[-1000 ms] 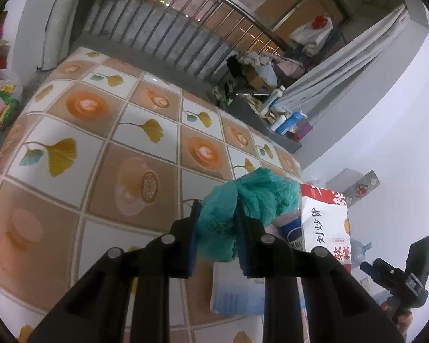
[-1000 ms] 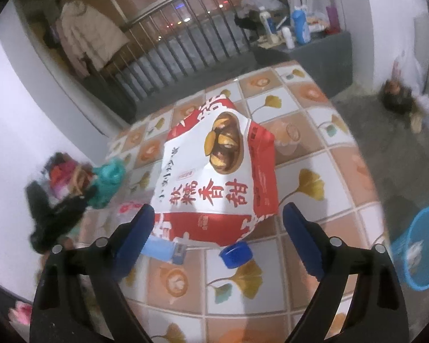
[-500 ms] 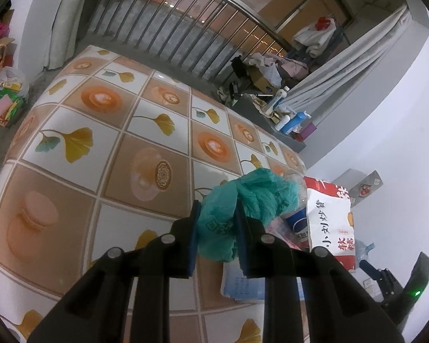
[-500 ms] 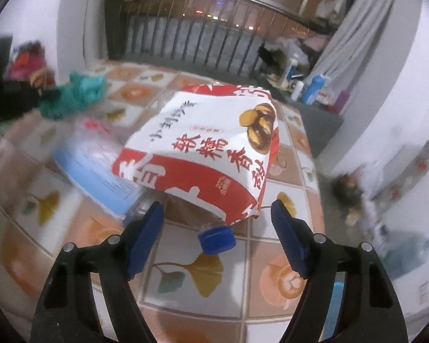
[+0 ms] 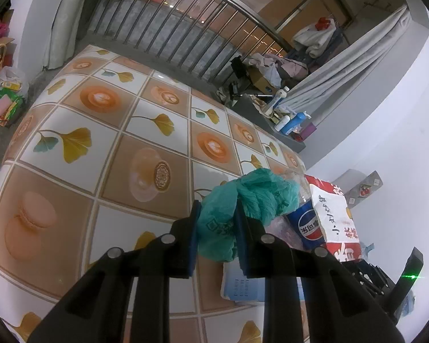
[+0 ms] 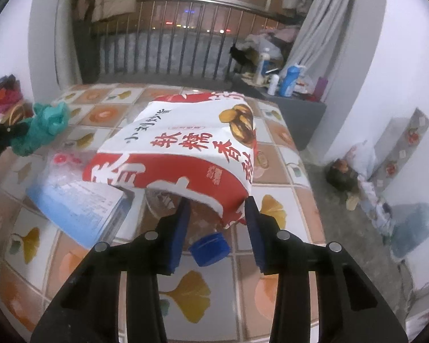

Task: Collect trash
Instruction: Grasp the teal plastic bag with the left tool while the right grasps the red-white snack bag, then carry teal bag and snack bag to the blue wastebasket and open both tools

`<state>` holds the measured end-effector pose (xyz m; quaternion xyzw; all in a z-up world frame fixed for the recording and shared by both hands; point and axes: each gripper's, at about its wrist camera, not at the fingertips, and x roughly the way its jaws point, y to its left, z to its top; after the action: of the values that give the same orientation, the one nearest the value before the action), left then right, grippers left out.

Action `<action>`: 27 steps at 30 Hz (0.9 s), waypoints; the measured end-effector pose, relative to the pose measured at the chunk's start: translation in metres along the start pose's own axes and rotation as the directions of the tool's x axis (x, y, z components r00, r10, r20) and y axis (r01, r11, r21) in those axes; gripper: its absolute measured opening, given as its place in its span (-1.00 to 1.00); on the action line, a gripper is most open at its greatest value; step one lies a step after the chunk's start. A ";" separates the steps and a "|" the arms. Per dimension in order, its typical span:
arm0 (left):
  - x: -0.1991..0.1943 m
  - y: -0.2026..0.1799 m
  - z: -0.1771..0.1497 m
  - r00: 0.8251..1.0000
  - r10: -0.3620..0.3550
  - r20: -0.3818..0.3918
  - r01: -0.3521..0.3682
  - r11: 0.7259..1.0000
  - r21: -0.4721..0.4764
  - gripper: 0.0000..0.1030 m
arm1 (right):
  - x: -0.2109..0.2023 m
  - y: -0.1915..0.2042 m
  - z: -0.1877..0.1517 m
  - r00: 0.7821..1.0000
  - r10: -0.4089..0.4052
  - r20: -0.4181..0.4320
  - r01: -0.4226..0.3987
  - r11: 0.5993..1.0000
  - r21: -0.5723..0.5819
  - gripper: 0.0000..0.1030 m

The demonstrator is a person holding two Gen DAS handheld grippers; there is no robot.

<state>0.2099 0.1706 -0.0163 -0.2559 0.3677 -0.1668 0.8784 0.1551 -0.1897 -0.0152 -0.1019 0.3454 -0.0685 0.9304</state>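
**Trash pile on the patterned bench, both tools at work**

Trash lies heaped at one end of the bench (image 5: 105,154), which is covered in an oilcloth printed with ginkgo leaves and coffee cups. The left tool (image 5: 216,228) is clamped on a crumpled teal plastic bag (image 5: 243,200), pinched between its blue pads and held up just beside the heap. The red-and-white paper snack bag (image 6: 186,143), printed with chestnuts, rests tilted on top of a clear plastic bottle with a blue screw cap (image 6: 208,250) and partly over a pale blue flat packet (image 6: 77,208). The right tool (image 6: 216,217) has just been closing; its pads stand either side of the bottle's neck and the snack bag's lower corner, not visibly pressing on either. From the left wrist view the bottle's blue cola label (image 5: 309,225) shows beside the snack bag.
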 end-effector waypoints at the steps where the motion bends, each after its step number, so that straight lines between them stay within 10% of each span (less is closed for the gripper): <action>1: 0.000 0.000 0.000 1.000 0.000 0.000 0.000 1.000 -0.001 -0.58 | 0.000 0.003 0.000 1.000 -0.014 0.007 0.014 1.000 -0.015 -0.24; 10: 0.000 0.000 0.000 1.000 -0.001 0.001 0.001 1.000 -0.001 -0.58 | 0.007 0.023 0.001 0.988 -0.137 0.077 0.147 0.980 -0.137 -0.19; 16: 0.000 -0.001 -0.001 1.000 0.003 0.000 -0.003 1.000 -0.003 -0.58 | 0.005 0.018 0.000 0.983 -0.160 0.094 0.171 0.978 -0.120 -0.80; 27: -0.001 0.001 0.000 1.000 0.000 0.018 0.000 1.000 -0.001 -0.58 | -0.016 -0.022 0.007 0.986 -0.129 0.102 0.123 0.991 0.061 -1.00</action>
<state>0.2093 0.1716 -0.0159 -0.2577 0.3597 -0.1641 0.8817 0.1459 -0.2070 0.0054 -0.1016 0.2867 -0.1309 0.9436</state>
